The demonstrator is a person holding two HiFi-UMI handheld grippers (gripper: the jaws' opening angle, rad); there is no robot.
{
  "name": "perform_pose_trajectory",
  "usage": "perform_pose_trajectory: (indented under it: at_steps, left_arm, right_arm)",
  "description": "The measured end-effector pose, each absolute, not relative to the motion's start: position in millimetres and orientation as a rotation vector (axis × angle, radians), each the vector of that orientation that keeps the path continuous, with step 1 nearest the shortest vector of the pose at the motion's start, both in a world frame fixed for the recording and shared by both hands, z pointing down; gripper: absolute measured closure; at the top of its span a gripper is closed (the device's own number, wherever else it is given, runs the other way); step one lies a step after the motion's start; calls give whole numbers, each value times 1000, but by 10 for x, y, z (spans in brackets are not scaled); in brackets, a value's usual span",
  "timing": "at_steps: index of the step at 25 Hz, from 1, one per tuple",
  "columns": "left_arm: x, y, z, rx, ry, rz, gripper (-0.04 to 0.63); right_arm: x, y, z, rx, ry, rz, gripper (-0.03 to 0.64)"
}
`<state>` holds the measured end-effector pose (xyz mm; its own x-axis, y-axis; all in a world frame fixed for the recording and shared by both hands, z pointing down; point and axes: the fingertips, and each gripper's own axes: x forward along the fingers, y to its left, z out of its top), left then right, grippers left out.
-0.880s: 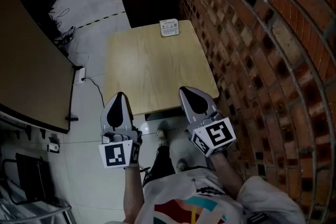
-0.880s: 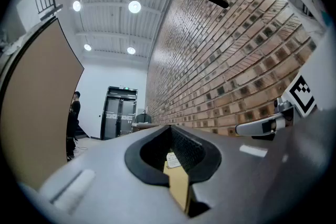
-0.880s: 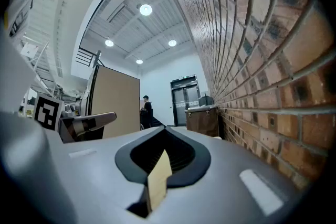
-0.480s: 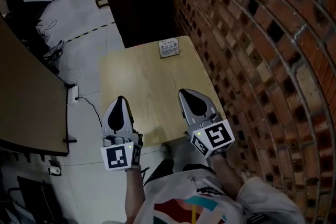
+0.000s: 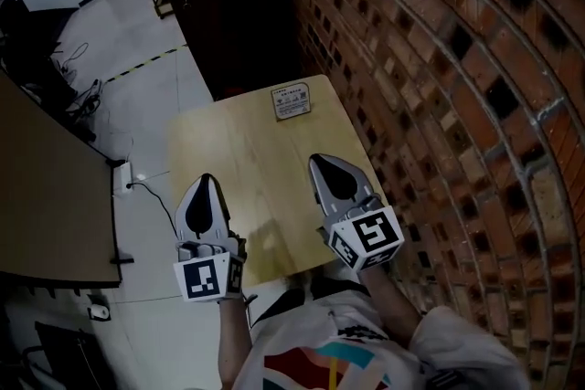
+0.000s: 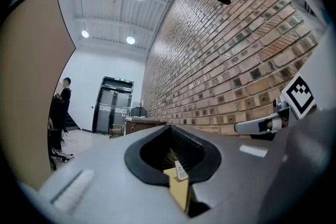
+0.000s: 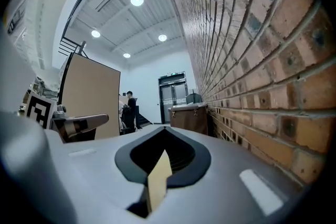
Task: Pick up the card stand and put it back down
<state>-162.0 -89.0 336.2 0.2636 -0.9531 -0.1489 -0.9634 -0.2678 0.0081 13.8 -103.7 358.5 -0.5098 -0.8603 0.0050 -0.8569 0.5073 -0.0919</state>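
Left gripper (image 5: 205,183) and right gripper (image 5: 320,164) advanced over table (image 5: 247,137), fingers pressed together, empty.

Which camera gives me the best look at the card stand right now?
Head view: the whole card stand sits at the table's far edge beside the brick wall. The left gripper view gives only a small white sliver low in frame, possibly the stand; the right gripper view shows just a strip of table.
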Motion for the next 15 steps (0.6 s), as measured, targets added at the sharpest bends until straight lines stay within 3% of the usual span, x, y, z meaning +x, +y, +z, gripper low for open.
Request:
perform_pose_trajectory:
  at_steps: [14, 15]
  left_arm:
    - [-1705, -1224, 3593, -2433, 1921, 127, 592]
    - [-1731, -1250, 3640, -2438, 1934, 117, 592]
  right_arm:
    - [129, -2529, 4087, -1650, 2755, -164, 614]
    - [124, -2719, 4164, -1670, 2740, -197, 523]
